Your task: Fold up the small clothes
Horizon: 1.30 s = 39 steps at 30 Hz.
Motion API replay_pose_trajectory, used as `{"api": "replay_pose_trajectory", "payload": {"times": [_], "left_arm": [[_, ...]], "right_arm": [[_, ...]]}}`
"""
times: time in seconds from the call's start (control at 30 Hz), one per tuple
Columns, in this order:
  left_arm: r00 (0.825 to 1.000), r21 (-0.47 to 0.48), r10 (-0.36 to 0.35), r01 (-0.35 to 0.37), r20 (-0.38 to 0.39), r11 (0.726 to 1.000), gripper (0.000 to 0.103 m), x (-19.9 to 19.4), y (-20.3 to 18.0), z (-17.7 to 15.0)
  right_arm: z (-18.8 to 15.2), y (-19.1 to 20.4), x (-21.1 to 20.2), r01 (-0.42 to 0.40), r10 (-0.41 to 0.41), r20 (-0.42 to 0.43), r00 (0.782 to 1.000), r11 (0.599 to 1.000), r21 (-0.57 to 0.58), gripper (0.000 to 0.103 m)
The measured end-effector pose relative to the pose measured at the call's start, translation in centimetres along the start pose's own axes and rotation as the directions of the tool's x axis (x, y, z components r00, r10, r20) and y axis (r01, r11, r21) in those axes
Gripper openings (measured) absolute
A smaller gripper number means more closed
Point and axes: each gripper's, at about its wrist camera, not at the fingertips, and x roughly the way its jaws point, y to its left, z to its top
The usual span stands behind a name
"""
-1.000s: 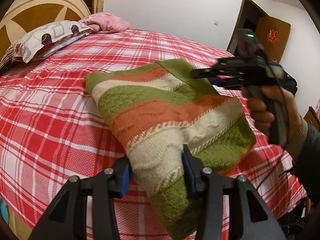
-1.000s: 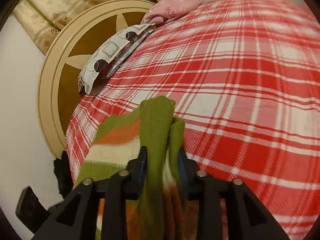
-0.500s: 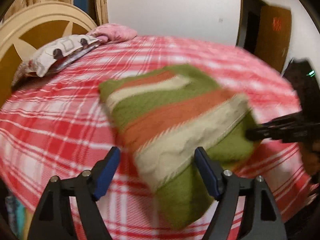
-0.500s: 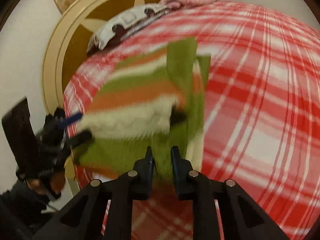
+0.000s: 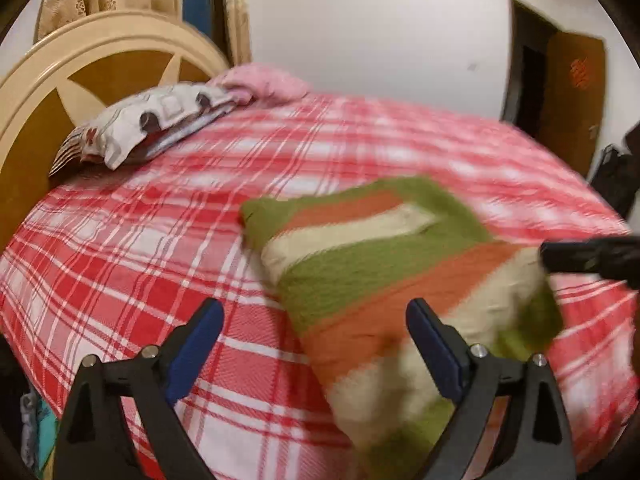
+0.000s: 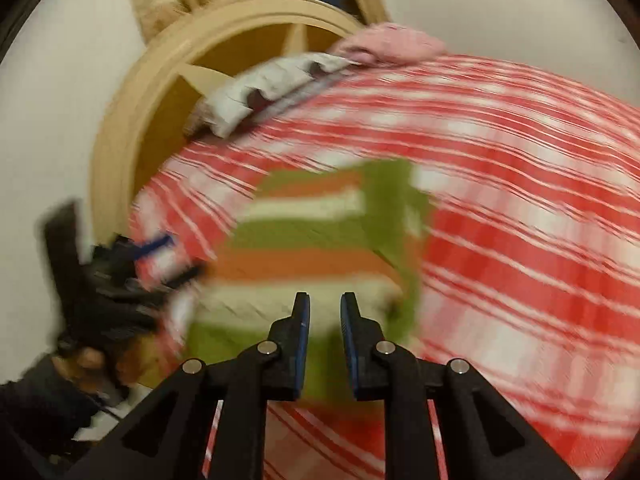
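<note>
Released since earlier, sweater [image 5: 384, 280] lies beyond both opening, empty tools, pillow [image 5: 152, 128] well behind.

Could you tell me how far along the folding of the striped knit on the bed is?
Done: the striped knit lies folded into a compact block on the plaid bedcover.

In hand: nothing. The left tongs are opening, their pads clear of the knit. The right tongs are nearly closed, opening slightly, with nothing visibly pinched between them.

Left: possibly tidying the loose green flap; no other clothes to fold are visible.
</note>
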Motion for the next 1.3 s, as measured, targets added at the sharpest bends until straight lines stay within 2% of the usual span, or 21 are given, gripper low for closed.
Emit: {"api": "replay_pose_trajectory", "payload": {"times": [0.03, 0.07, 0.1, 0.17, 0.2, 0.23, 0.33, 0.53, 0.63, 0.73, 0.77, 0.83, 0.9, 1.03, 1.17, 1.3], "left_arm": [[1.000, -0.005, 0.001, -0.001, -0.029, 1.000, 0.096, 1.2, 0.1, -0.3], [0.999, -0.011, -0.005, 0.004, -0.031, 1.000, 0.097, 1.6, 0.3, -0.4], [1.000, -0.034, -0.002, 0.001, -0.028, 0.999, 0.101, 1.7, 0.7, -0.6], [0.999, -0.068, -0.021, 0.019, -0.026, 0.997, 0.103, 1.6, 0.9, -1.0], [0.999, -0.076, -0.027, 0.025, -0.029, 0.997, 0.103, 1.8, 0.8, -1.2], [0.999, -0.086, -0.038, 0.036, -0.022, 0.996, 0.103, 2.0, 0.7, -1.7], [0.997, -0.118, -0.074, 0.072, -0.011, 0.990, 0.103, 2.5, 1.1, -2.1], [0.998, -0.085, -0.052, 0.050, -0.021, 0.995, 0.103, 1.8, 0.6, -1.9], [0.998, -0.108, -0.050, 0.046, -0.037, 0.993, 0.103, 0.9, 0.7, -2.2], [0.999, -0.093, -0.020, 0.017, -0.032, 0.995, 0.103, -1.4, 0.5, -2.3], [0.999, -0.086, -0.025, 0.023, -0.024, 0.996, 0.103, -2.1, 0.5, -2.2], [0.999, -0.067, -0.032, 0.033, 0.007, 0.997, 0.103, -3.9, 0.2, -2.2], [0.999, -0.043, -0.037, 0.038, 0.040, 0.998, 0.103, -6.0, -0.1, -2.0], [0.993, -0.038, -0.063, 0.066, 0.098, 0.997, 0.103, -9.7, -0.3, -1.4], [0.982, -0.001, -0.059, 0.060, 0.179, 0.998, 0.103, -13.1, -0.9, -0.6], [0.973, 0.000, -0.057, 0.058, 0.223, 0.998, 0.103, -15.6, -1.2, 0.0]], "right_arm": [[0.6, 0.2, 0.9, -0.027, 0.028, -0.007, 1.000, 1.000, 0.005, 0.018], [0.9, 0.2, 2.1, -0.021, 0.021, -0.027, 0.999, 1.000, 0.007, 0.019], [0.9, -0.1, 3.1, 0.009, -0.009, -0.048, 0.999, 1.000, 0.008, 0.019], [0.0, -1.8, 5.3, 0.107, -0.099, -0.119, 0.988, 0.992, 0.064, 0.019], [-0.7, -2.7, 5.6, 0.097, -0.084, -0.131, 0.988, 0.991, 0.095, 0.019], [-1.4, -3.7, 5.4, 0.053, -0.041, -0.094, 0.995, 0.990, 0.131, 0.018], [-2.2, -4.6, 4.8, 0.017, -0.007, -0.059, 0.998, 0.984, 0.178, 0.018], [-2.3, -4.7, 4.2, 0.034, -0.029, -0.034, 0.999, 0.984, 0.175, 0.018], [-3.2, -5.3, 3.4, 0.052, -0.048, -0.025, 0.999, 0.979, 0.195, 0.018], [-3.8, -5.5, 1.3, 0.053, -0.055, 0.003, 0.998, 0.975, 0.218, 0.020], [-4.0, -5.2, 0.4, 0.091, -0.096, 0.012, 0.995, 0.973, 0.214, 0.023], [-4.5, -4.6, -1.4, 0.135, -0.147, 0.042, 0.988, 0.969, 0.206, 0.042], [-5.0, -3.6, -3.2, 0.157, -0.176, 0.080, 0.981, 0.967, 0.202, 0.051], [-5.4, -0.9, -6.1, 0.221, -0.240, 0.128, 0.962, 0.965, 0.142, 0.051], [-5.4, 1.6, -9.6, 0.257, -0.270, 0.212, 0.939, 0.962, 0.086, 0.051], [-5.0, 4.4, -13.1, 0.327, -0.325, 0.310, 0.893, 0.944, 0.047, 0.051]]}}
